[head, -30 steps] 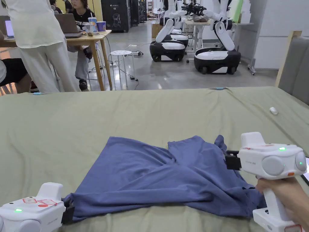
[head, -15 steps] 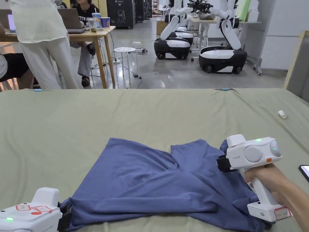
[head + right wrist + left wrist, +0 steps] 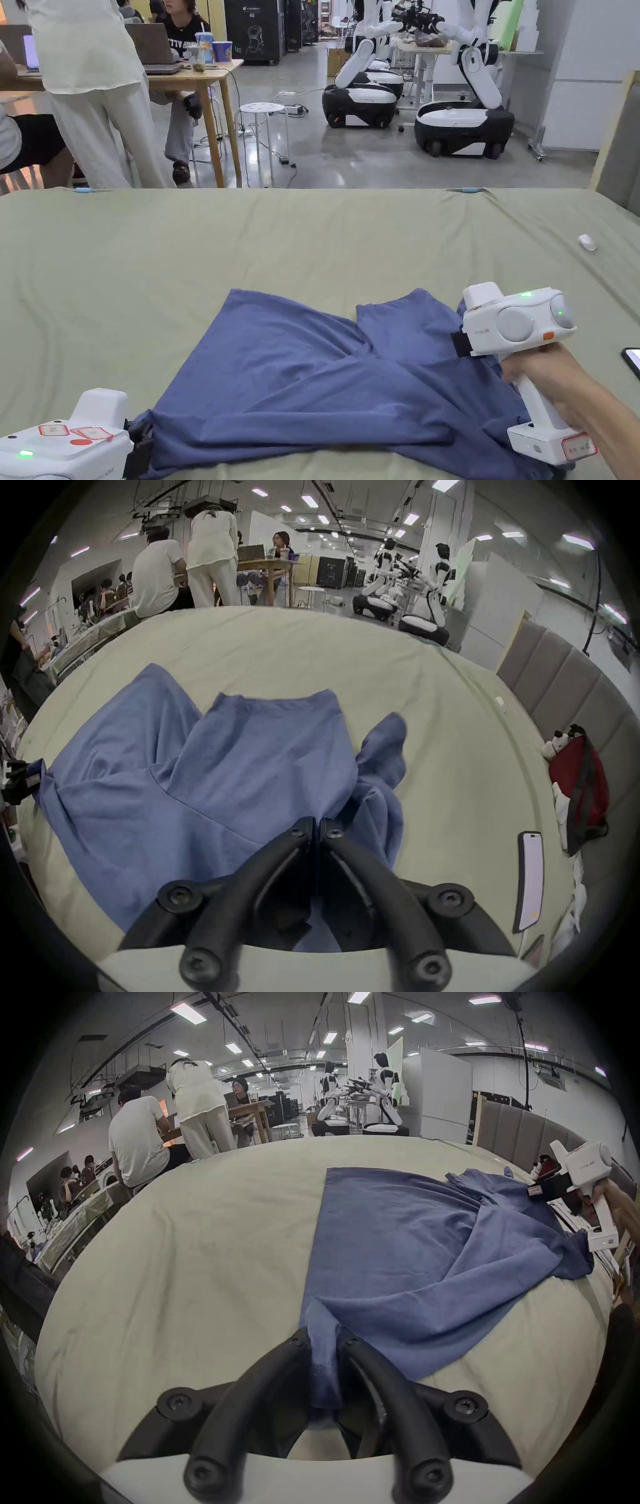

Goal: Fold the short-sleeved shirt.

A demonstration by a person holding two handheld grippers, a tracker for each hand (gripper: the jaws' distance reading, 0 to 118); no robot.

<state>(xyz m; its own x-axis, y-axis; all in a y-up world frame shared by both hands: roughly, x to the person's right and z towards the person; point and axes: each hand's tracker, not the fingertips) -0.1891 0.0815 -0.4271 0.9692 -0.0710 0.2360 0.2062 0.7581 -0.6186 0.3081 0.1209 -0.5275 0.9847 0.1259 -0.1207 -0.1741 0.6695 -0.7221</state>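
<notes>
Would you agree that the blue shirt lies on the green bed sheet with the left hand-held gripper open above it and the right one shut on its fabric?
Not quite: the left hand-held gripper is shut on a corner of the blue shirt, as the left gripper view shows. The shirt does lie on the green bed sheet, and the right hand-held gripper is shut on its fabric.

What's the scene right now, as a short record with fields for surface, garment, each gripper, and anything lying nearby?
surface: green bed sheet
garment: blue shirt, spread out but rumpled, partly folded over itself
left gripper: shut on a bunched corner of the shirt
right gripper: jaws together on the shirt's fabric at its other end
nearby: phone and small white object on the sheet
</notes>
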